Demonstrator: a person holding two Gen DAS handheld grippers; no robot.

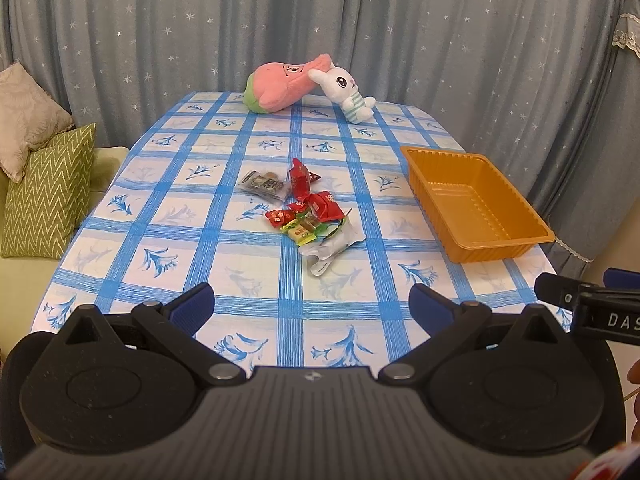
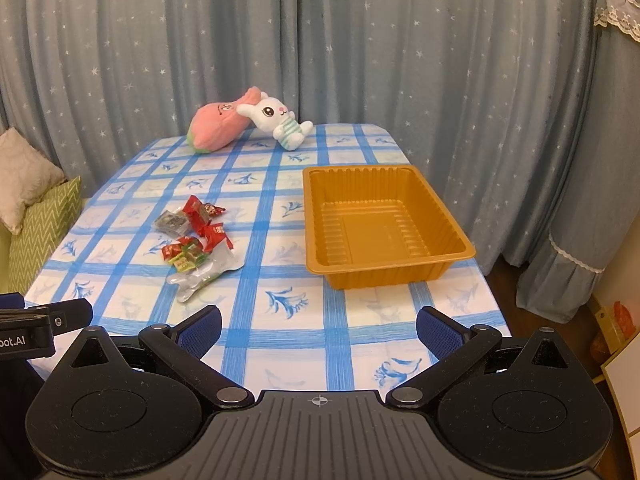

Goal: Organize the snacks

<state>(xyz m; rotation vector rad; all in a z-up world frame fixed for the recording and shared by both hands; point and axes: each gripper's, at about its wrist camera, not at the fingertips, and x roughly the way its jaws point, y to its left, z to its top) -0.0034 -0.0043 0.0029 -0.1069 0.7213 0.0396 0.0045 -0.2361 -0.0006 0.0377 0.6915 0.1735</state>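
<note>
Both the left gripper (image 1: 312, 304) and right gripper (image 2: 318, 326) gape, released; only the right wrist view shows the orange tray's (image 2: 448, 216) whole floor, snacks (image 2: 196, 240) mid-table

Snack wrappers (image 1: 310, 208) print too small; cushions (image 1: 44, 184) cut by edge

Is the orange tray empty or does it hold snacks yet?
Empty: the orange tray shows a bare ribbed floor; the snacks lie beside it.

One orange tray (image 2: 386, 224), two plush toys (image 2: 256, 120), two cushions (image 1: 44, 160), and one heap of snack packets (image 1: 304, 208), too jumbled to count.
</note>
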